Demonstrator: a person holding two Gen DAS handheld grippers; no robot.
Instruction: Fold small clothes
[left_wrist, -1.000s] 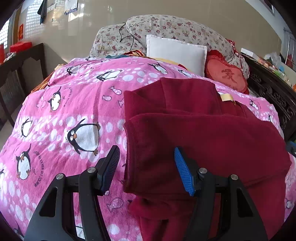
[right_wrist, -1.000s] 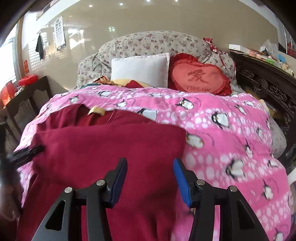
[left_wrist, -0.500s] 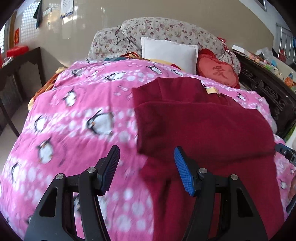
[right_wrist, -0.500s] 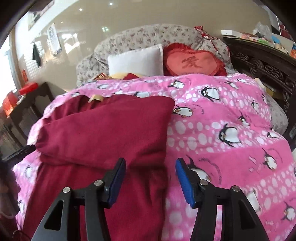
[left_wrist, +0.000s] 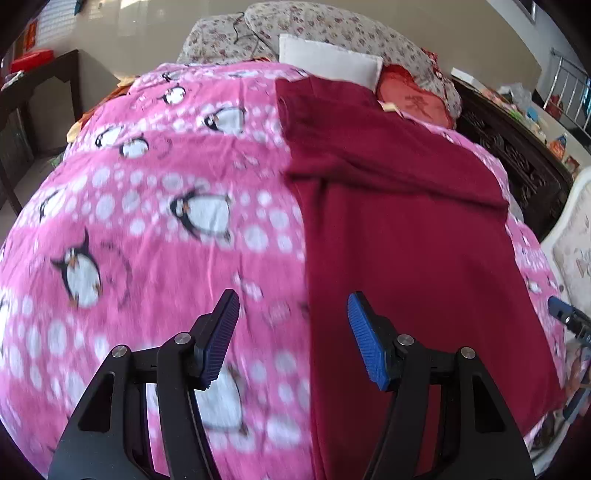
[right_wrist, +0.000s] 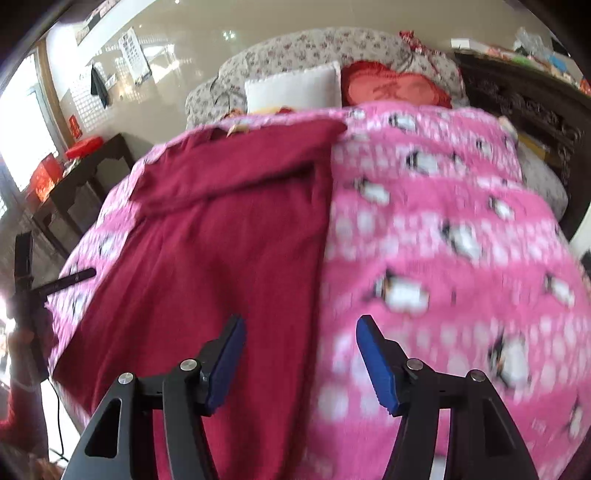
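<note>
Folding: dark red garment (left_wrist: 406, 240) spread lengthwise on pink penguin blanket (left_wrist: 147, 206), far end doubled over in a band, near part hanging toward bed's near edge.
Garment edges: left long edge running between the fingers in left wrist view; right long edge doing likewise in right wrist view (right_wrist: 236, 236).
Left gripper (left_wrist: 293, 332): jaws spread wide, holding nothing, poised above left edge near the hem.
Right gripper (right_wrist: 301, 360): jaws spread wide, empty, poised above right edge near the hem.
Step in hand: probably taking both near corners for the next fold toward the pillows.
Doing it well: lowering each gripper so one finger slides under the edge, pinching all layers, matching height on both sides, lifting together, keeping hem taut and straight.
Risk: catching blanket with the cloth; uneven grips skewing the fold.
Surroundings: white pillow (right_wrist: 295, 88) and red heart cushion (right_wrist: 391, 86) at bed's head, well apart from the grippers.
</note>
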